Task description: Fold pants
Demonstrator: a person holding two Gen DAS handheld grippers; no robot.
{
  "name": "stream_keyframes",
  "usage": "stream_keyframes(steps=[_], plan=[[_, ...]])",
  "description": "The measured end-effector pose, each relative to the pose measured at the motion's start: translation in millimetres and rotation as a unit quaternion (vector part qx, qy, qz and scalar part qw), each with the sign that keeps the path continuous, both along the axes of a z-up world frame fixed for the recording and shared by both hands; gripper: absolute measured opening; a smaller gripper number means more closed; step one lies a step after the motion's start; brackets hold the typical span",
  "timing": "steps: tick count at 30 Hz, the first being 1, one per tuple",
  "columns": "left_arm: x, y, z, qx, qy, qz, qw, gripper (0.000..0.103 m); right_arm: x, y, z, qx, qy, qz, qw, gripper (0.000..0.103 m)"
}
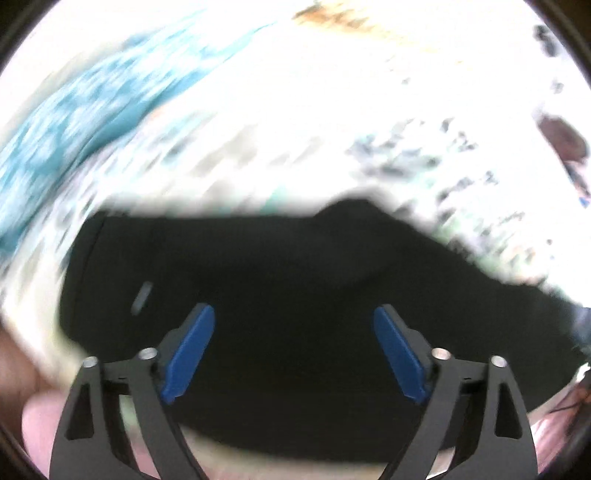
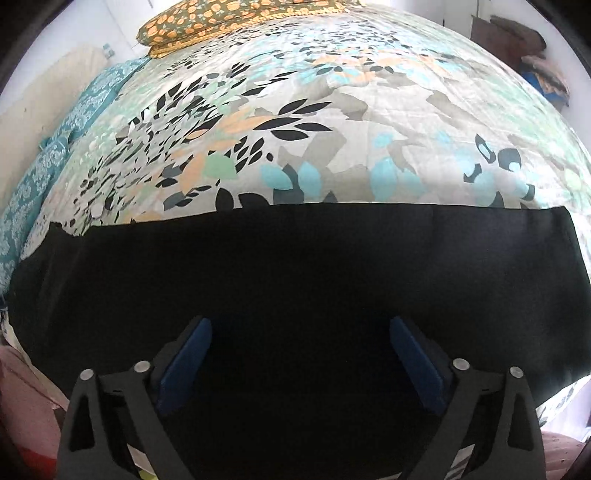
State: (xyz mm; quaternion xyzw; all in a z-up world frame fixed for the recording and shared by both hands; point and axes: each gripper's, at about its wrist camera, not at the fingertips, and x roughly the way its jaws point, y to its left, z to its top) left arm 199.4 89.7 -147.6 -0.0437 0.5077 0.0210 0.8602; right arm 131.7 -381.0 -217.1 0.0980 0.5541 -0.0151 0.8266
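- Pants (image 2: 295,280): black, spread as a wide band on the bed, their long axis running from 9 o'clock to 3 o'clock across my right view, with a straight far edge at 12 o'clock from my jaws.
- My right gripper (image 2: 301,362) hangs just over the cloth with its jaws apart and nothing between the blue pads (image 2: 184,365); the pants fill the whole gap and reach out to both sides.
- My left gripper (image 1: 293,354) also has its jaws apart and empty. The pants (image 1: 280,280) lie ahead of it toward 12 o'clock, with a bumpy, rumpled far edge; this view is badly blurred, so I cannot tell whether the pads touch the cloth.
- I judge both grippers about equally near; each needs only to drop and pinch an edge before a fold across the long axis.
- The bed cover (image 2: 332,129) under the pants is a soft floral quilt that looks fairly flat.
- Room: an orange-patterned pillow (image 2: 221,22) at 11 o'clock at the far end, a teal cloth (image 2: 55,155) along the 9 o'clock side, and a pile of things (image 2: 532,55) near 2 o'clock.
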Motion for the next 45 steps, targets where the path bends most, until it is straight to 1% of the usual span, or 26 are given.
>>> stream_keyframes(steps=[1,2,3,4,5,6,7,9,11,13,15,18,19,21,22,23,25,26,28,31,34,36,39,40,42,45], plan=[[14,-2,-2,-0.008,-0.011,-0.014,0.9998,0.097,2,2,-3,-0.003,-0.001,0.0,1.0,0.102],[29,-1,-12,-0.008,-0.003,-0.015,0.9999,0.097,2,3,-3,-0.007,-0.002,-0.001,1.0,0.103],[43,12,-31,0.002,0.022,0.0,0.9998,0.097,1,3,-3,-0.01,-0.002,-0.001,1.0,0.103],[53,24,-54,0.02,0.062,0.032,0.9974,0.097,0,3,-3,-0.011,-0.003,-0.001,1.0,0.103],[58,36,-74,0.023,0.09,0.062,0.9938,0.097,0,2,-3,-0.008,-0.004,-0.001,1.0,0.103],[57,46,-83,0.007,0.091,0.073,0.9932,0.099,0,1,-3,-0.006,-0.006,0.0,1.0,0.103],[56,49,-80,0.005,0.074,0.075,0.9944,0.098,-2,1,-2,-0.005,-0.007,0.001,1.0,0.103],[51,45,-67,0.021,0.068,0.088,0.9936,0.098,-3,1,-3,-0.006,-0.01,0.004,1.0,0.103],[45,39,-45,0.001,0.034,0.089,0.9954,0.098,-3,2,-3,-0.008,-0.011,0.006,1.0,0.103],[43,24,-32,-0.01,0.015,0.066,0.9976,0.098,-2,2,-3,-0.008,-0.009,0.004,1.0,0.103],[49,5,-28,-0.008,0.015,0.034,0.9993,0.098,-1,2,-3,-0.008,-0.007,0.004,1.0,0.103],[71,-19,-39,0.006,0.023,-0.001,0.9997,0.098,0,2,-3,-0.011,-0.007,0.003,1.0,0.103],[78,-23,-49,0.015,0.036,0.001,0.9992,0.098,0,3,-3,-0.014,-0.009,0.005,1.0,0.103],[93,-19,-76,0.031,0.072,0.026,0.9966,0.098,-1,4,-4,-0.018,-0.012,0.007,1.0,0.103],[96,-21,-78,0.025,0.073,0.033,0.9965,0.1,-2,4,-4,-0.02,-0.014,0.009,1.0,0.103],[96,-21,-75,0.022,0.06,0.039,0.9972,0.1,-2,4,-4,-0.02,-0.016,0.009,1.0,0.103],[94,-25,-67,0.028,0.056,0.04,0.9972,0.098,-3,3,-3,-0.019,-0.019,0.009,1.0,0.103],[90,-26,-61,0.026,0.053,0.037,0.9976,0.098,-3,3,-2,-0.017,-0.019,0.009,1.0,0.103],[75,-30,-44,0.013,0.029,0.021,0.9993,0.098,-2,0,0,-0.01,-0.019,0.003,1.0,0.103],[43,-40,-31,-0.004,0.016,-0.001,0.9999,0.098,-1,-9,5,0.019,-0.027,-0.023,0.999,0.103],[16,-57,-34,-0.023,0.022,-0.03,0.999,0.098,-1,-20,9,0.048,-0.043,-0.055,0.996,0.103],[4,-70,-43,-0.012,0.031,-0.05,0.9982,0.098,-3,-27,14,0.058,-0.056,-0.075,0.994,0.103],[2,-83,-68,0.041,0.052,-0.073,0.9952,0.098,-9,-43,28,0.066,-0.082,-0.099,0.99,0.103],[2,-83,-72,0.048,0.048,-0.073,0.995,0.098,-9,-53,38,0.068,-0.093,-0.103,0.988,0.103],[2,-79,-70,0.049,0.037,-0.072,0.9955,0.099,-6,-74,58,0.061,-0.105,-0.103,0.987,0.103],[4,-68,-69,0.042,0.033,-0.06,0.9967,0.099,-5,-127,106,0.014,-0.126,-0.111,0.986,0.103]])
